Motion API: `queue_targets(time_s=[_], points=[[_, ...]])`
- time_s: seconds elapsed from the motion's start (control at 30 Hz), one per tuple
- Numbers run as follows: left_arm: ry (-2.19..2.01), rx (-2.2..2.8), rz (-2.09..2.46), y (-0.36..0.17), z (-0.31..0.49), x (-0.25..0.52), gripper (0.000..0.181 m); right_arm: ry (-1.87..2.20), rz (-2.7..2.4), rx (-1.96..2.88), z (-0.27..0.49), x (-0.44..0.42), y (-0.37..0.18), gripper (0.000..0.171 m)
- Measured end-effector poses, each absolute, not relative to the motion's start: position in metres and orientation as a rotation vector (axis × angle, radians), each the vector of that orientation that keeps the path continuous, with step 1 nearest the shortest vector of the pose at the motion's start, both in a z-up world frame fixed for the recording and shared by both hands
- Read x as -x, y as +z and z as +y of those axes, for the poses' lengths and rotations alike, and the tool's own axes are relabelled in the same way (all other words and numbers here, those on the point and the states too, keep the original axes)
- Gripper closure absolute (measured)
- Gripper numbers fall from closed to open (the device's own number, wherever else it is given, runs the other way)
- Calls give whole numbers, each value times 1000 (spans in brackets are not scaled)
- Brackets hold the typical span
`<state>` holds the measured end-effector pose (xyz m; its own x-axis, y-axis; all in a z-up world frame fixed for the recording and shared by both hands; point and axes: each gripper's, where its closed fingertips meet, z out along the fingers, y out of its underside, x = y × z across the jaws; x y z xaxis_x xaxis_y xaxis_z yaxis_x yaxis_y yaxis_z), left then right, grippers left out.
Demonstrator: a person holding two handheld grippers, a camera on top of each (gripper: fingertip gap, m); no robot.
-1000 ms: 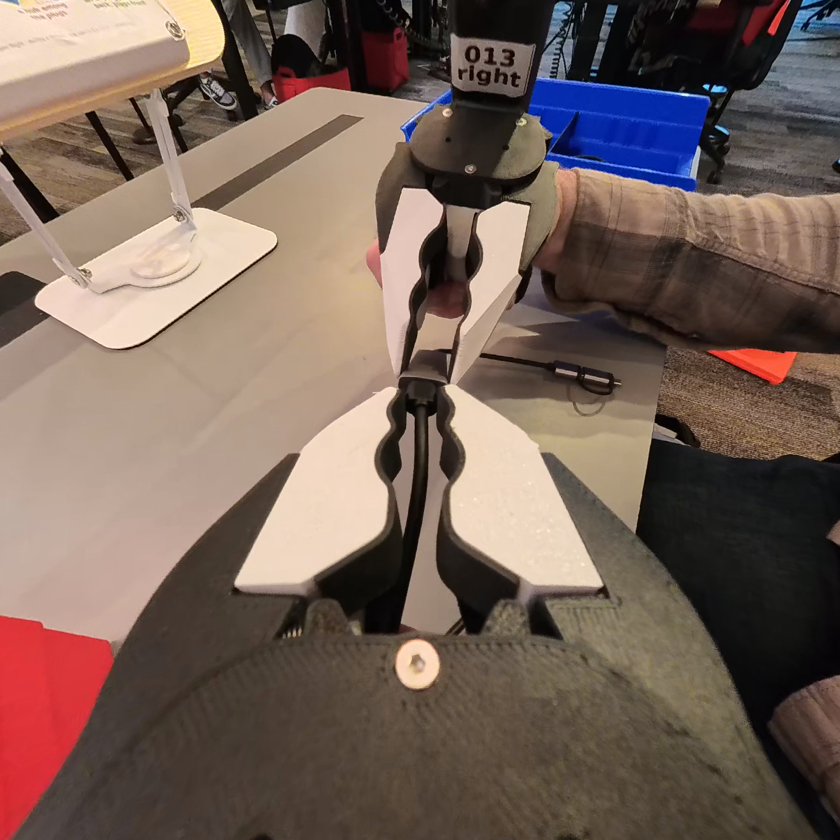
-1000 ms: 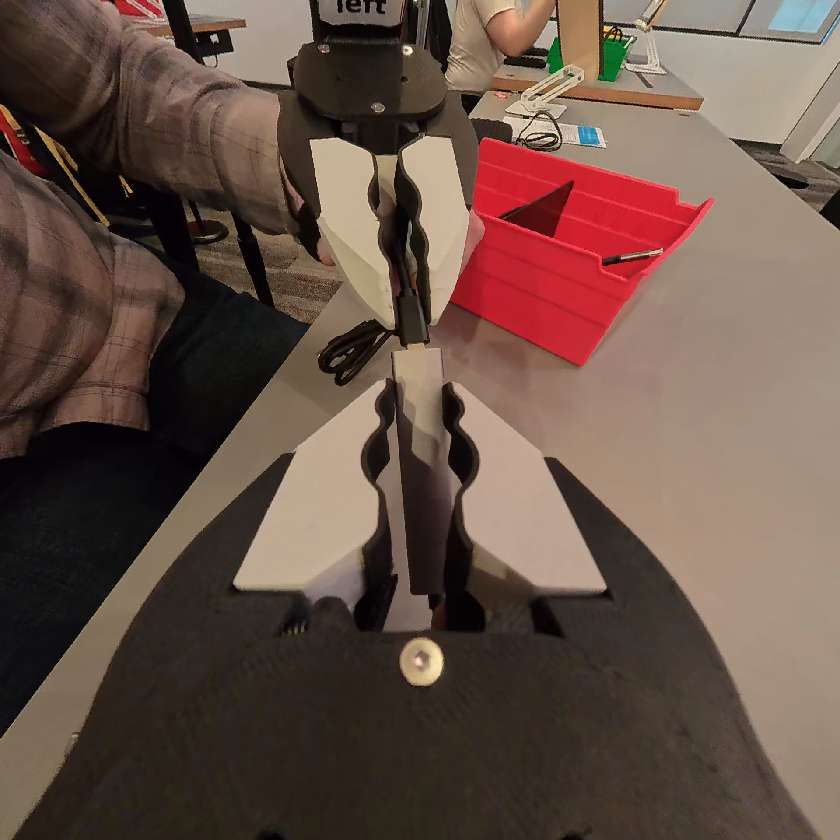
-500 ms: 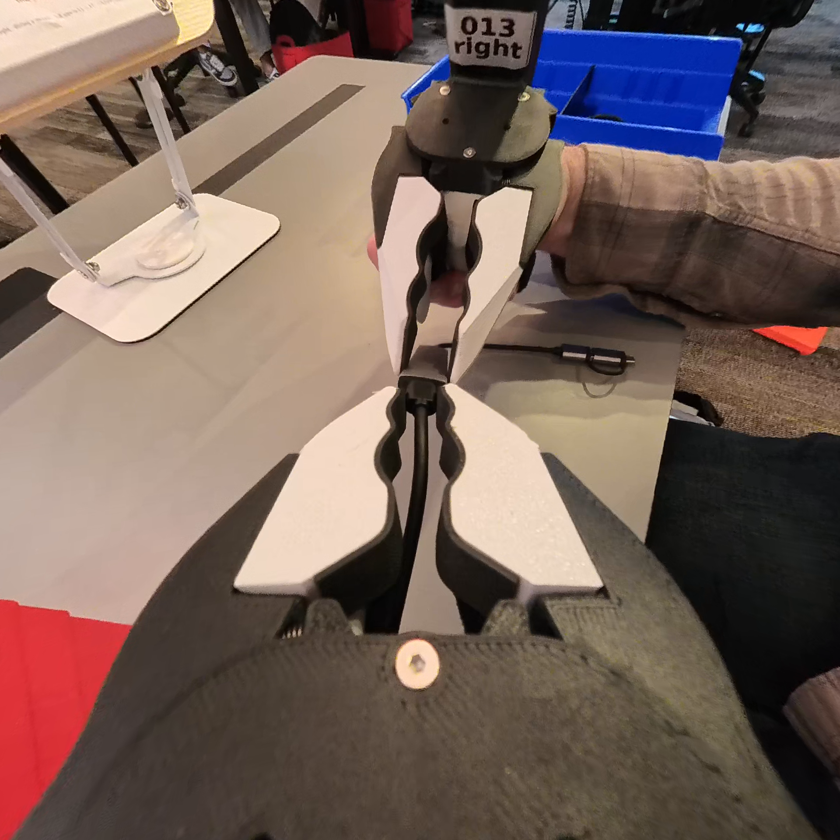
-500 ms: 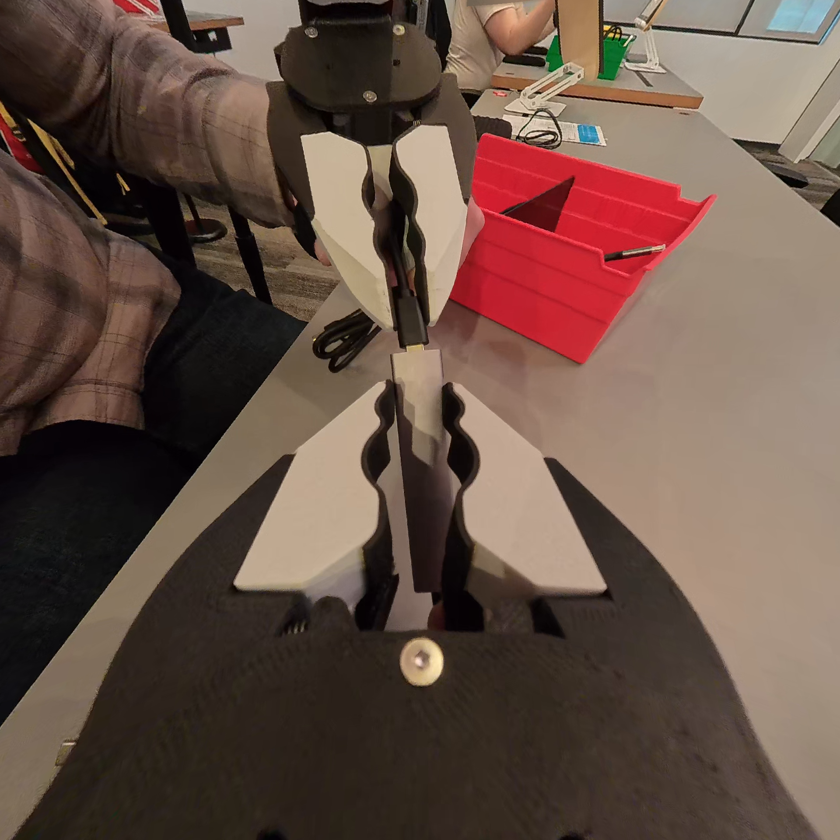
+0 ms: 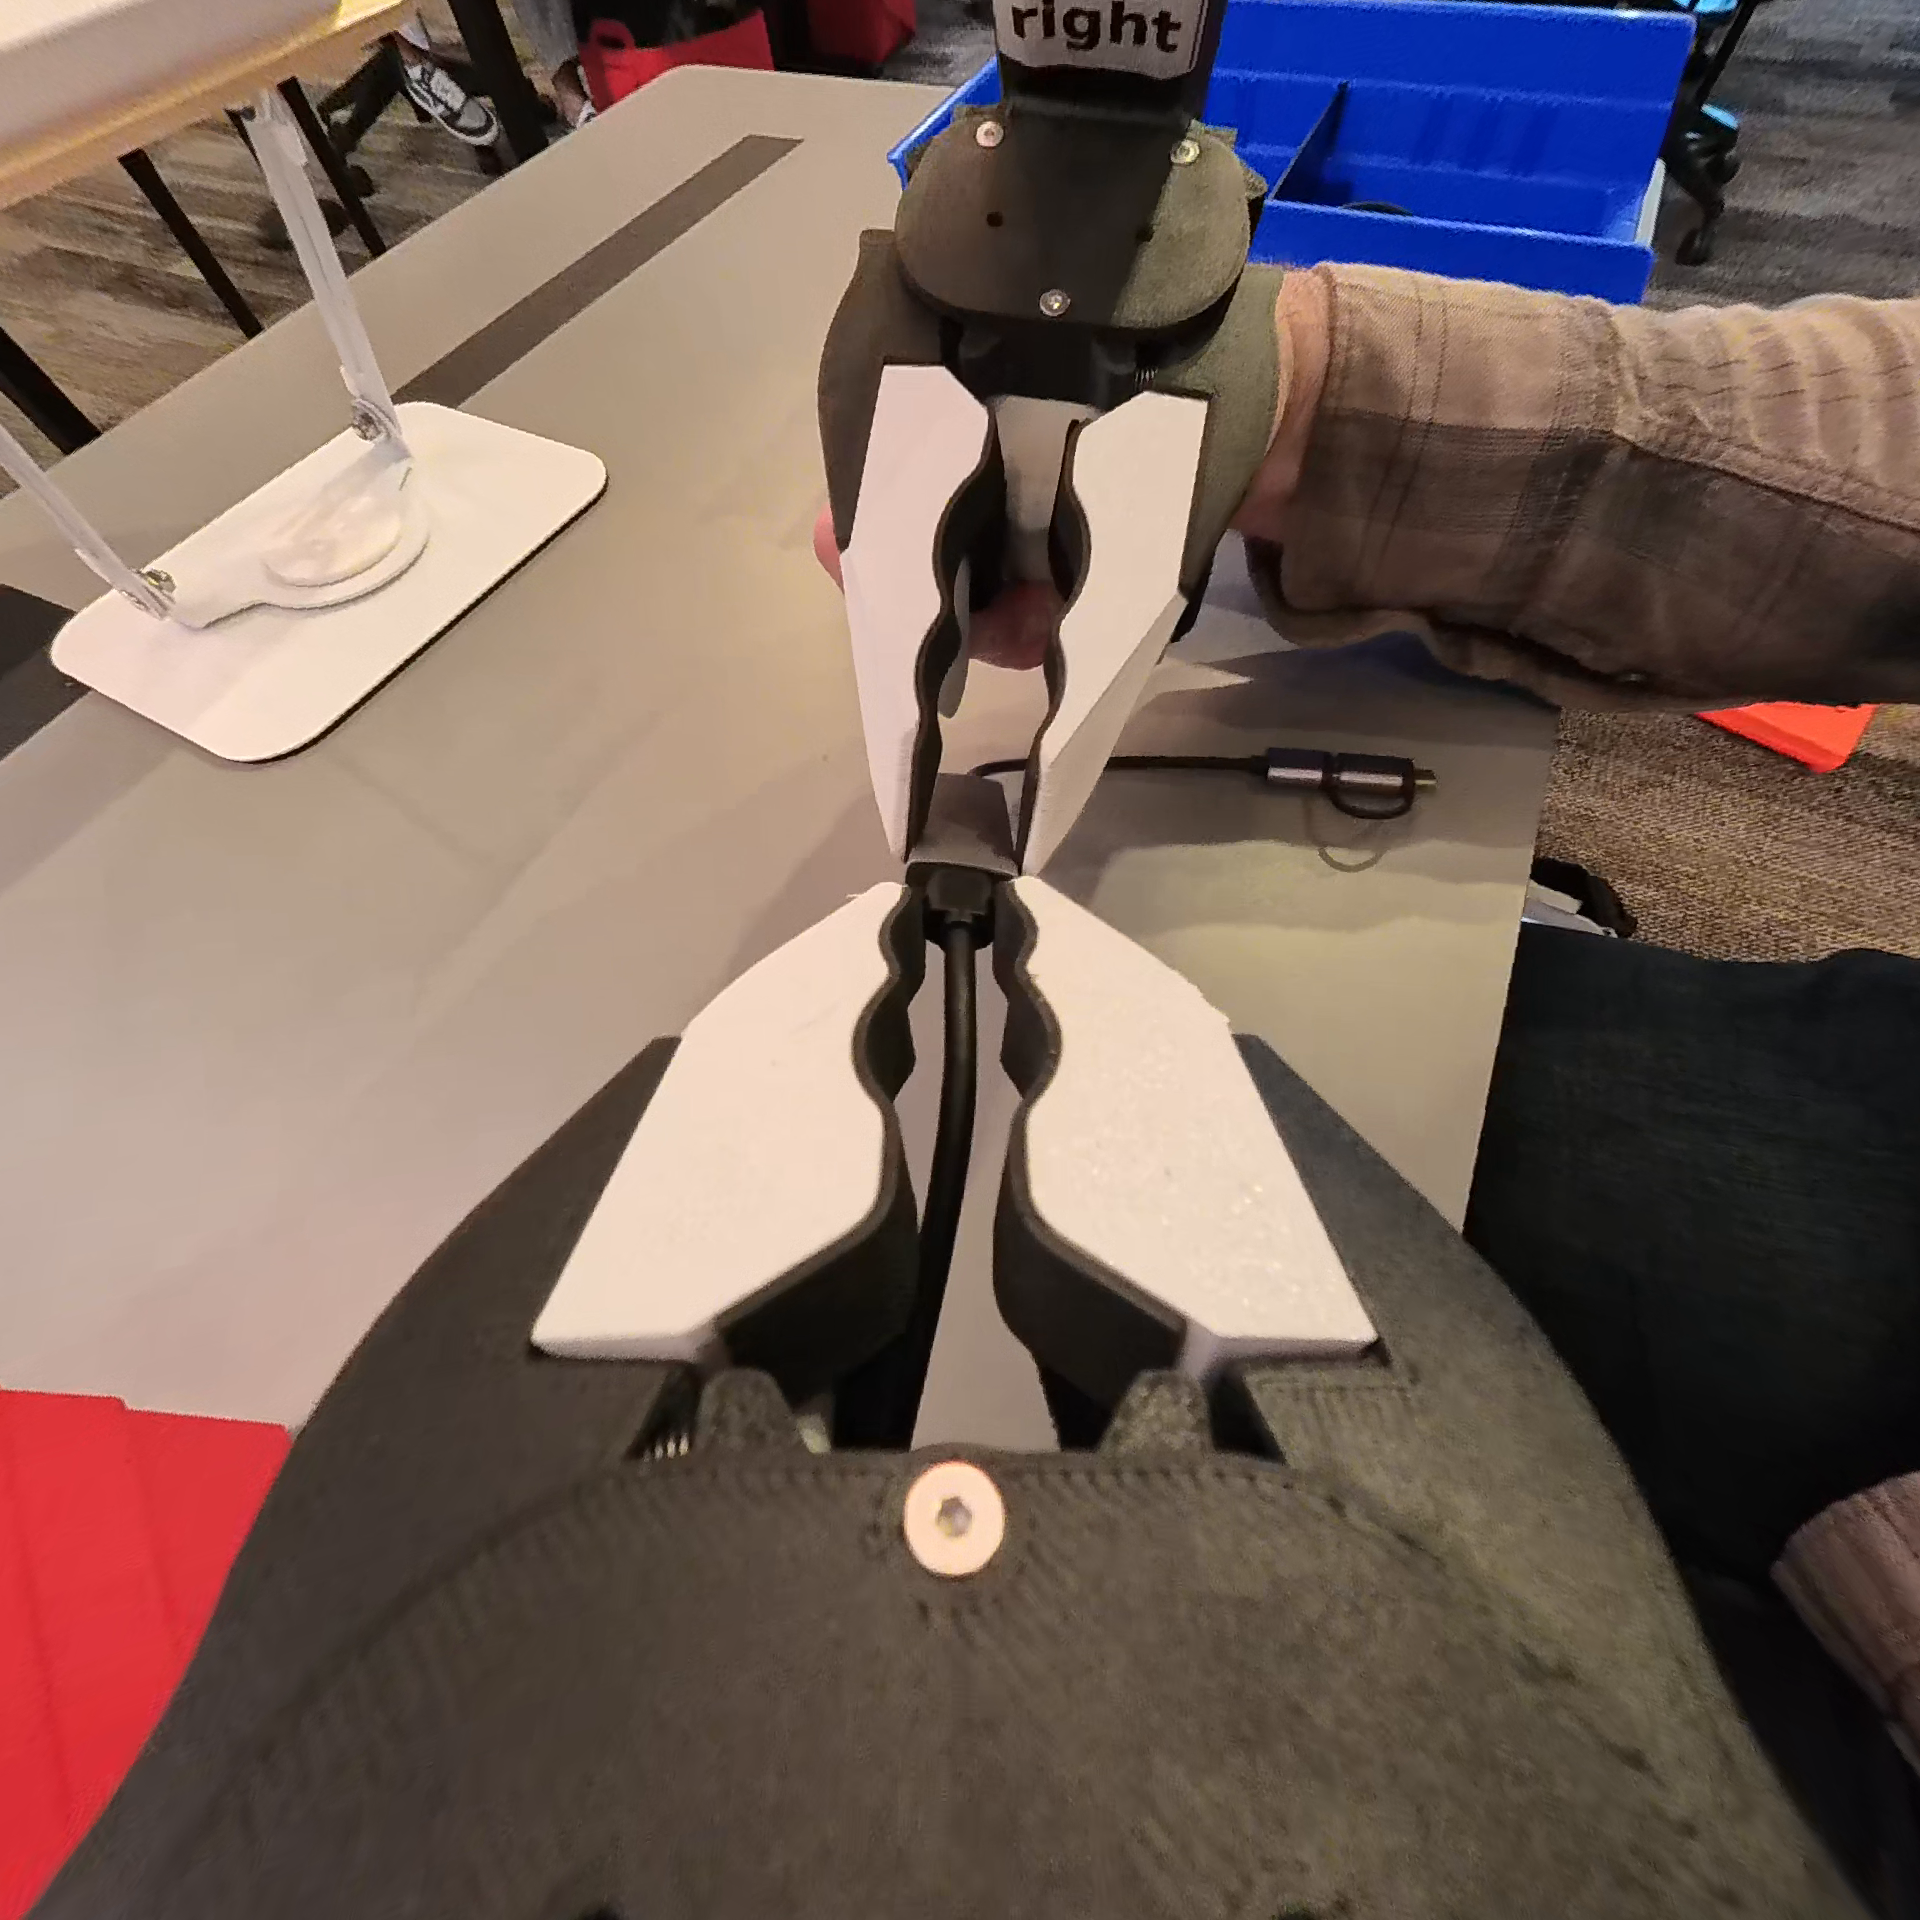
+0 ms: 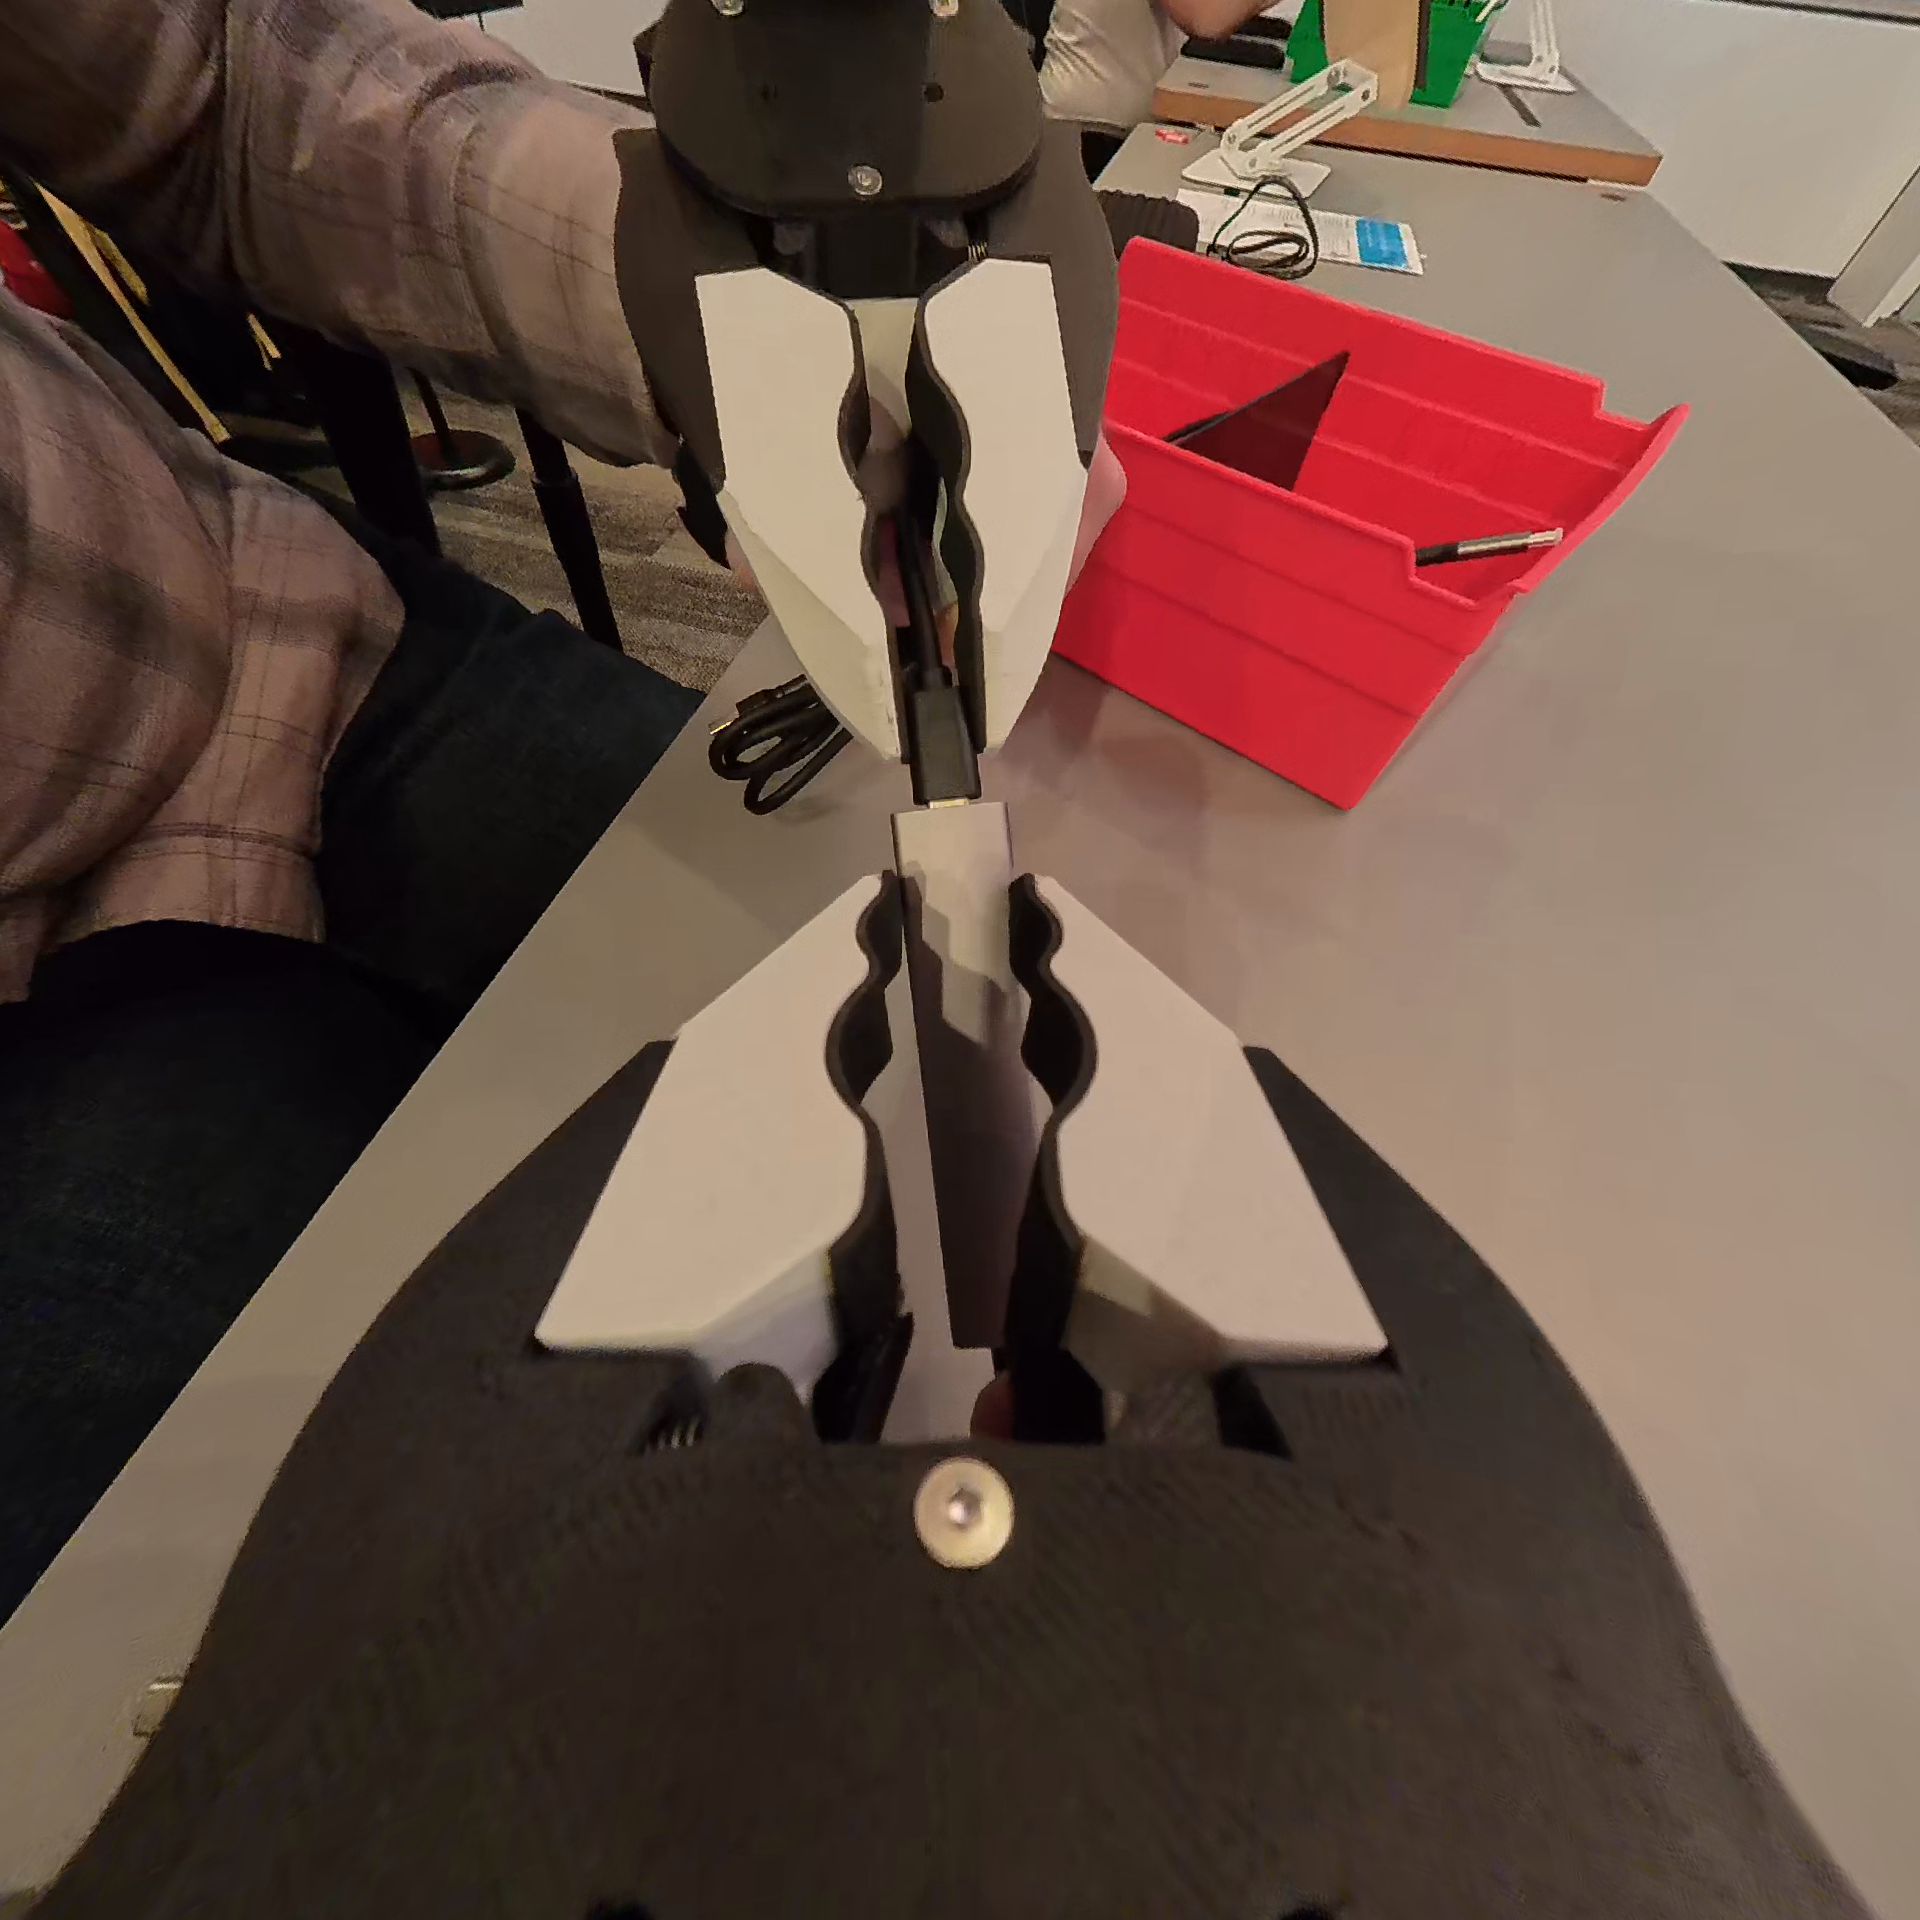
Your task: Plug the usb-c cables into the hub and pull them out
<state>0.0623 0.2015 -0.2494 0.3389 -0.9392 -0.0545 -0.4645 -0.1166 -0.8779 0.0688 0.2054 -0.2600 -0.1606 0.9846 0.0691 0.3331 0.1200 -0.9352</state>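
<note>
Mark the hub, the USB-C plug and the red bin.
hub (image 6: 961, 1039): right wrist view, its top face.
USB-C plug (image 6: 943, 750): right wrist view, black plug body.
red bin (image 6: 1268, 644): right wrist view, front wall.

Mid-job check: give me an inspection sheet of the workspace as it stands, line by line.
Surface: grey table, mostly bare.
Job's things: grey hub; black usb-c plug at its end port, metal tip showing.
Clutter: red bin; blue bin; white stand.
Grippers: left gripper shut on plug; right gripper shut on hub.
Cables: coiled black cable; spare adapter cable.
Surroundings: other desks, a person behind.
</note>
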Motion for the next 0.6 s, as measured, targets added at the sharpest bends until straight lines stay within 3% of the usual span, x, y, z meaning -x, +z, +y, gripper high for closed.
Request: queue_targets(time_s=[0.27, 0.6], points=[[-652, 1692, 1245, -241, 208, -62, 169, 952, -1559, 1332, 213, -70, -253, 152], [-724, 1713, 1116, -232, 216, -60, 169, 486, -1607, 1418, 228, -89, -272, 135]])
